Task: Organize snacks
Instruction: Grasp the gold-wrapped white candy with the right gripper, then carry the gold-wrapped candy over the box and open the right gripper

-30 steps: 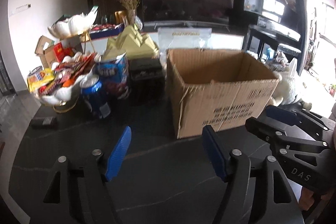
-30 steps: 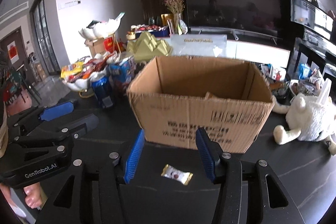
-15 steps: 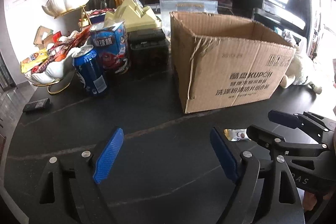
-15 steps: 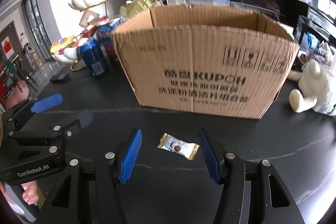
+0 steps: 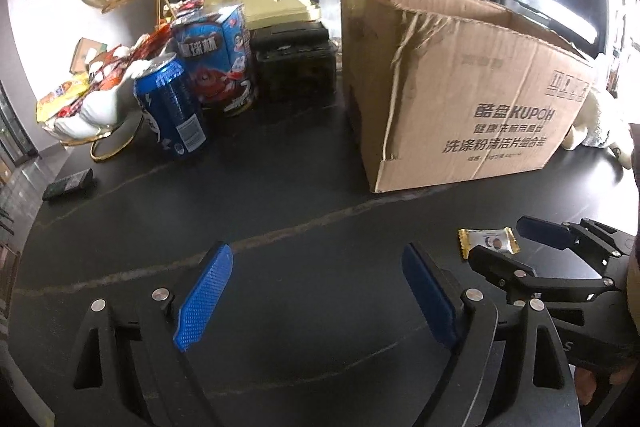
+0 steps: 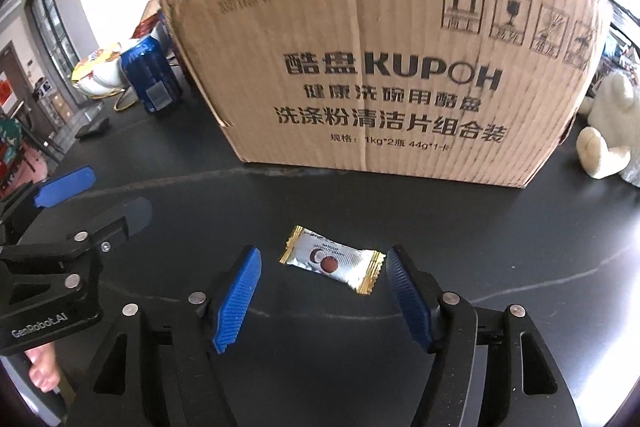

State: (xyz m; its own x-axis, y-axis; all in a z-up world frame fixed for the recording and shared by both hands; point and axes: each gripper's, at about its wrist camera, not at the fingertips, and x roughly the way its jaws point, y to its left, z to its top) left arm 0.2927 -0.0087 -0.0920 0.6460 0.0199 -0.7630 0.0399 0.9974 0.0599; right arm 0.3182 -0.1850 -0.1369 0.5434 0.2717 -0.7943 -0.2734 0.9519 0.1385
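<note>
Now the wrapped candy (image 6: 333, 259) lies flat on the black bench (image 6: 520, 235), before the cardboard box (image 6: 384, 75), between the right gripper (image 6: 322, 269) jaws, untouched, just opening; left gripper (image 5: 316, 273) jaws released, empty

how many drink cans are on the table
1. The blue can stands left of the cardboard box, beside the white shell dish of snacks. More could be hidden behind the box.
</note>
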